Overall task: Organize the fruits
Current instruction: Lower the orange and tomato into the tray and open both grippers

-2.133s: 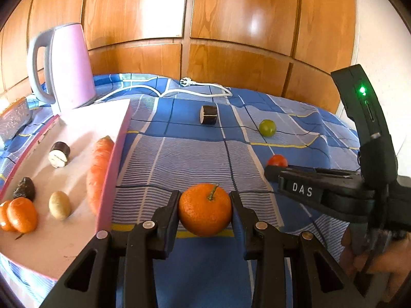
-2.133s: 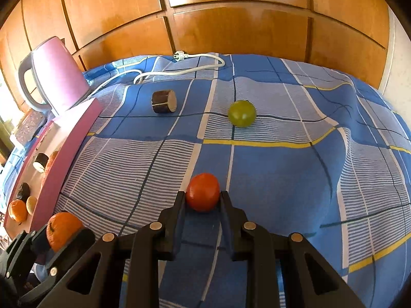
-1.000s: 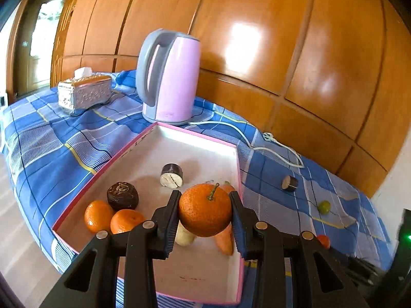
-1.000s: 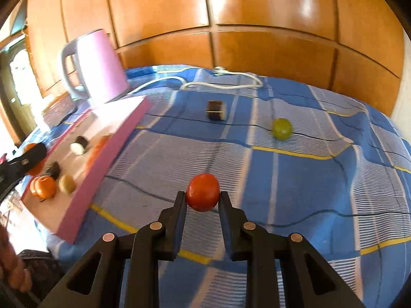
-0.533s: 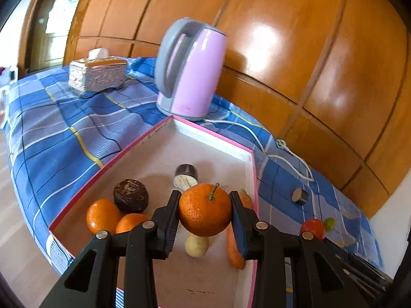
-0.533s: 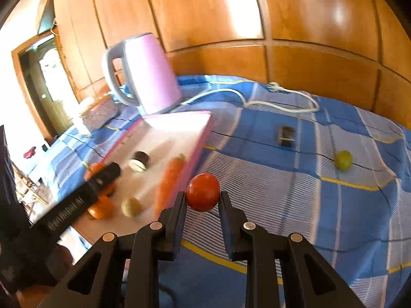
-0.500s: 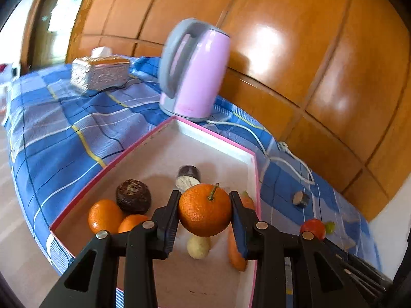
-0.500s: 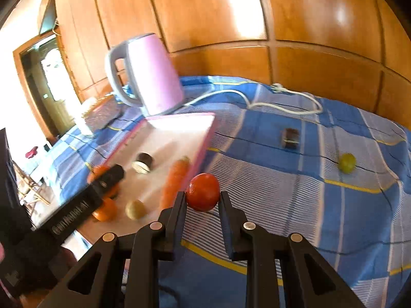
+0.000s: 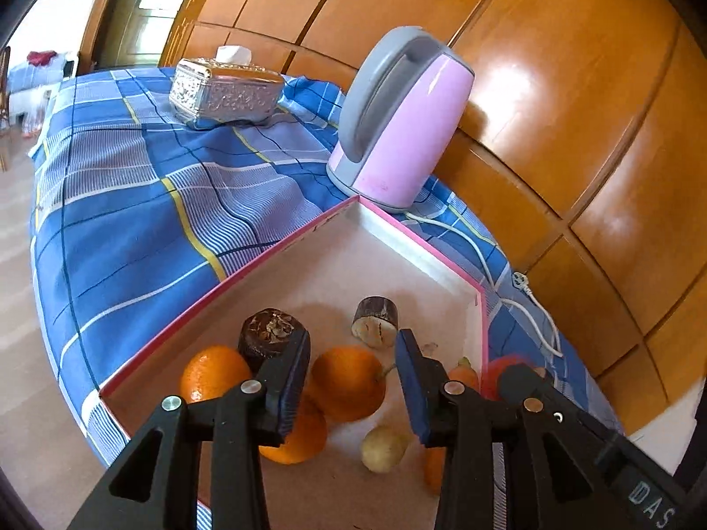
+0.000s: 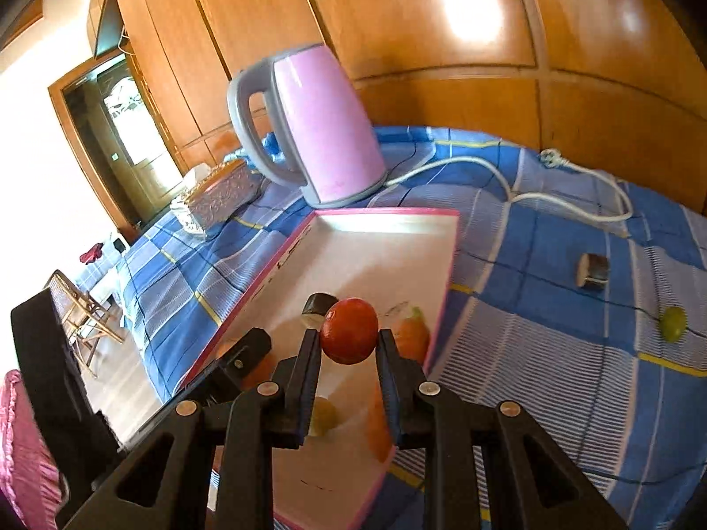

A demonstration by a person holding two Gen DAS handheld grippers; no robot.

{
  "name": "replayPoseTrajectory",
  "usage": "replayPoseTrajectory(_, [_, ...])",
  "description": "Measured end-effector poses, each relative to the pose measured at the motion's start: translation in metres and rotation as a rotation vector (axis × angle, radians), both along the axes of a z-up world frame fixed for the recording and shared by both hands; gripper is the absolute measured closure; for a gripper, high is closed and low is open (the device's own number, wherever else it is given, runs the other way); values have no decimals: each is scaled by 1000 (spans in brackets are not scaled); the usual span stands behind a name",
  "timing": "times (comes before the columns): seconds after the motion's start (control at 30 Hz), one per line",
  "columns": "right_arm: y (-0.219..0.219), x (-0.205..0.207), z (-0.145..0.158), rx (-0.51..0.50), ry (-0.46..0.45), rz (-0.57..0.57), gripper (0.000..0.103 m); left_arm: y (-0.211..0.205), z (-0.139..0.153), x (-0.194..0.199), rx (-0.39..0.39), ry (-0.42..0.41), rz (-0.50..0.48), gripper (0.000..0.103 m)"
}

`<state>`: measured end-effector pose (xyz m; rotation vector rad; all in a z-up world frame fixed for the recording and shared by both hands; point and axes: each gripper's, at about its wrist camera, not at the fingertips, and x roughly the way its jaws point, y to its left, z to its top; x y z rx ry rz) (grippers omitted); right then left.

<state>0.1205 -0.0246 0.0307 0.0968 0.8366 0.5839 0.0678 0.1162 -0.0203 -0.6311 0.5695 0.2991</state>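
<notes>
Surface: bed (image 9: 132,203) under a blue checked cloth; wood panels behind.
Landmark: pink-rimmed tray (image 9: 283,243), white floor, lying on the cloth.
Left gripper (image 9: 352,380): over the near end of the tray, pointing down into it. Fingers (image 9: 287,375) parting, a moderate gap; an orange (image 9: 349,382) shows between them, low in the tray, with a sliver of space at each pad. Whether it already rests on the tray floor, cannot tell.
Right gripper (image 10: 347,375): over the tray's right side. Fingers (image 10: 305,380) narrow and starting to part, the pads touching a tomato (image 10: 349,336) held clear above the tray floor.
In tray, left of the released orange: two more oranges (image 9: 214,373), with a dark wrinkled fruit (image 9: 269,331) just behind them.
In tray, behind: a short dark-skinned cut piece (image 9: 375,321), pale face toward the camera.
In tray, near edge: a small pale potato (image 9: 382,448).
In tray, along the right wall: a carrot (image 10: 413,331), partly hidden by the grippers.
Off tray, to its right on the cloth: another dark cut piece (image 10: 592,268) and a green fruit (image 10: 672,321), well apart from the tray.
Beyond tray's far corner: lilac kettle (image 9: 397,119), touching or just beside the rim; its white cord (image 10: 565,185) trails to the right.
Further left of kettle: silver embossed box (image 9: 225,90).
</notes>
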Motion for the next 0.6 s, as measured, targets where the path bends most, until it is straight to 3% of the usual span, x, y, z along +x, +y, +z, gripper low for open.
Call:
replayPoseTrajectory(0.17, [-7,2,-5,22,31,-34,69,-3,1,2,25,6,-8,62])
replayPoseTrajectory(0.6, [-45,-17,-15,-15,45,-148,66,-31,10,2,185,-18,-84,58])
